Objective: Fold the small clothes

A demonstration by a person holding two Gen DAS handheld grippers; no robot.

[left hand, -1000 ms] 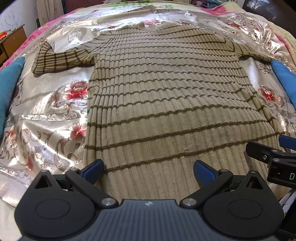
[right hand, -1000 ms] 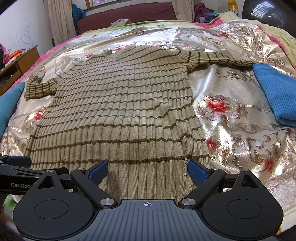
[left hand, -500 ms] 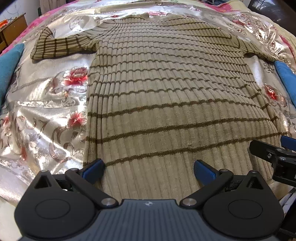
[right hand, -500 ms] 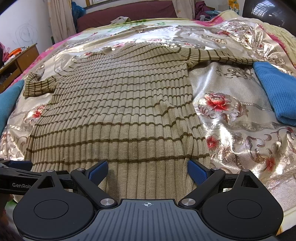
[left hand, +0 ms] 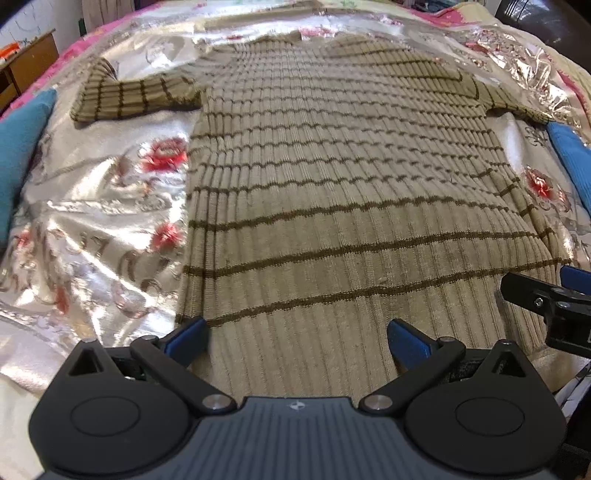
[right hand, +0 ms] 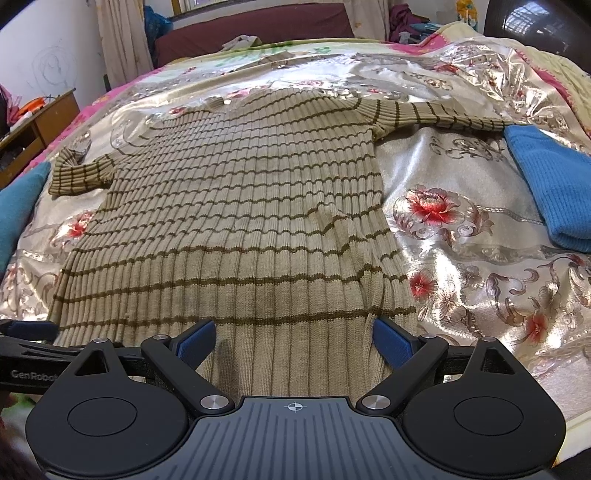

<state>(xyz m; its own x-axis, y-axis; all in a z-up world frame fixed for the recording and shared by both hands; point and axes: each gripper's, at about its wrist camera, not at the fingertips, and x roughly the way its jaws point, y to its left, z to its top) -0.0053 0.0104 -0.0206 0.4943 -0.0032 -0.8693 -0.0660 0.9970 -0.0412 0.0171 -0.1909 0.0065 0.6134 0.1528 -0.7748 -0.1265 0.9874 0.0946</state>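
The left gripper [left hand: 297,338] has its jaws spread wide over the near hem of the striped sweater [left hand: 343,192], its blue fingertips [left hand: 186,336] low at the hem's left corner, though contact cannot be judged. The right gripper [right hand: 293,338] is likewise spread wide, straddling the hem's right part. The sweater lies flat and face up on a shiny bedcover [right hand: 461,229], hem toward the cameras, both sleeves stretched sideways. It is a ribbed knit, tan with thin dark brown bands, and a slight pucker shows near its right edge. The bedcover is glossy silver satin with red flowers and scrolls, creased and catching bright light. A folded blue knit garment [right hand: 550,192] lies on the cover to the right, just beside the right sleeve's cuff; a teal cloth [left hand: 18,158] sits at the left edge. The left wrist view shows the right gripper's black finger at its right margin and is slightly blurred. Only the right wrist view reaches the room: a dark red headboard [right hand: 255,27], curtains [right hand: 122,40], a white wall, a wooden side table [right hand: 33,136] at left and piled clothes behind.
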